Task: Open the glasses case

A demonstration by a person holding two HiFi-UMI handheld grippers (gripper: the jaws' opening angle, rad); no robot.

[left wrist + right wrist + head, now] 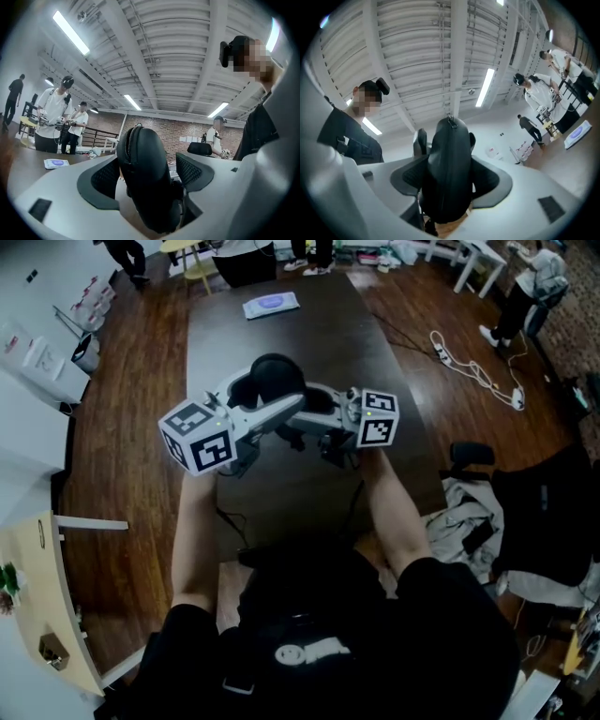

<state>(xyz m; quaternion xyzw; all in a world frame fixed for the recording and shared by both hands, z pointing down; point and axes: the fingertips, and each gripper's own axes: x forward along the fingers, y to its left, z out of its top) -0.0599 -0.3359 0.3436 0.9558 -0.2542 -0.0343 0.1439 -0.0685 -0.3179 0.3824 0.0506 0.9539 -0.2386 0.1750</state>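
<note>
The case (pixel 275 379) sits at frame centre in the head view, zipped shut, over the table (pixel 309 334). The right gripper (pixel 449 180) clamps it. The left gripper (pixel 147 168) brackets it with its jaws released. This looks like a regrasp; next, the left must catch the zipper pull (pixel 450 120).

Counting the things around the counter (pixel 281 338)
One counter, one black glasses case (pixel 277 379), two grippers (left gripper (pixel 147 166), right gripper (pixel 449 180)), two marker cubes (pixel 197 437) (pixel 377 418), and one flat packet (pixel 270 305).
</note>
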